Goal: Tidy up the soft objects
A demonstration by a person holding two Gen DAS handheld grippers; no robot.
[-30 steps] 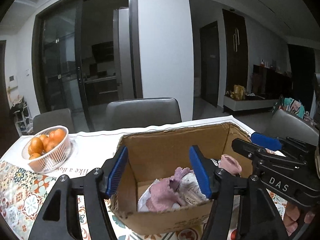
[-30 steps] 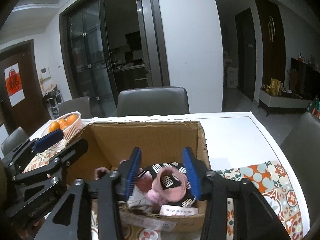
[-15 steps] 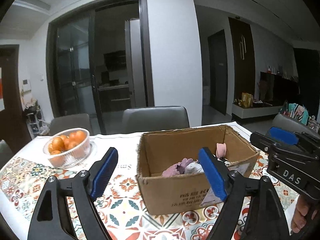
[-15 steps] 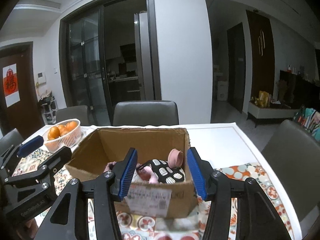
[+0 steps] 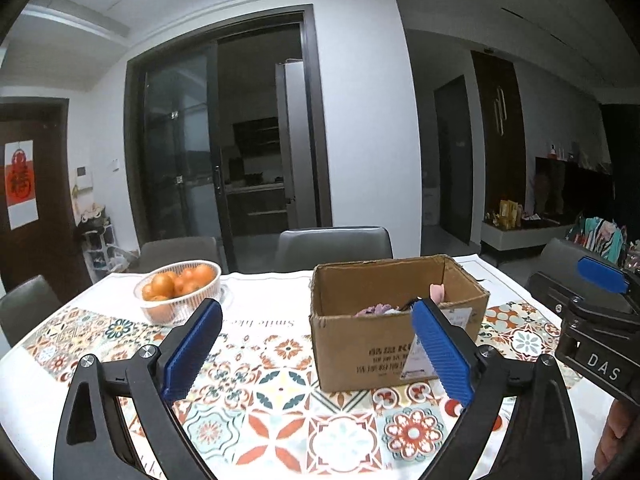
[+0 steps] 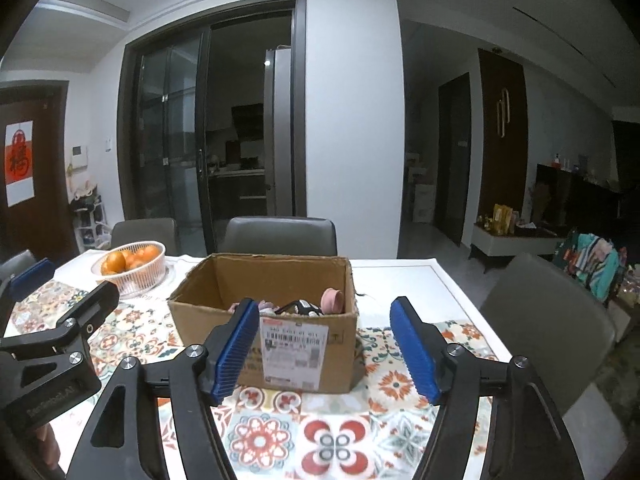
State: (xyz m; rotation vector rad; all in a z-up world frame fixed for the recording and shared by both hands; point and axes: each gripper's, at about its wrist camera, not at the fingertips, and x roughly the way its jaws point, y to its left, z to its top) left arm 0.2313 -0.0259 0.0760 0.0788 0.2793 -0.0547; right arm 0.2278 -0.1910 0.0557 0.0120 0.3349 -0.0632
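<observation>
A brown cardboard box (image 5: 372, 352) stands on the patterned tablecloth (image 5: 280, 384); it also shows in the right wrist view (image 6: 200, 320). Soft items lie inside: pink and lilac cloth (image 5: 376, 310), a pink piece (image 6: 332, 300) and a black-and-white patterned piece (image 6: 300, 307). My left gripper (image 5: 316, 352) is open and empty, held back from the box. My right gripper (image 6: 326, 350) is open and empty, in front of the box's labelled side. Each gripper shows at the edge of the other's view.
A white basket of oranges (image 5: 180, 292) stands at the table's back left; it also shows in the right wrist view (image 6: 132, 266). Grey chairs (image 5: 334, 242) stand behind the table, and another chair (image 6: 548, 320) stands at its right side.
Both grippers have drawn back from above the box toward the near edge of the table. The right gripper's jaws have opened wider. The soft items stay in the box.
</observation>
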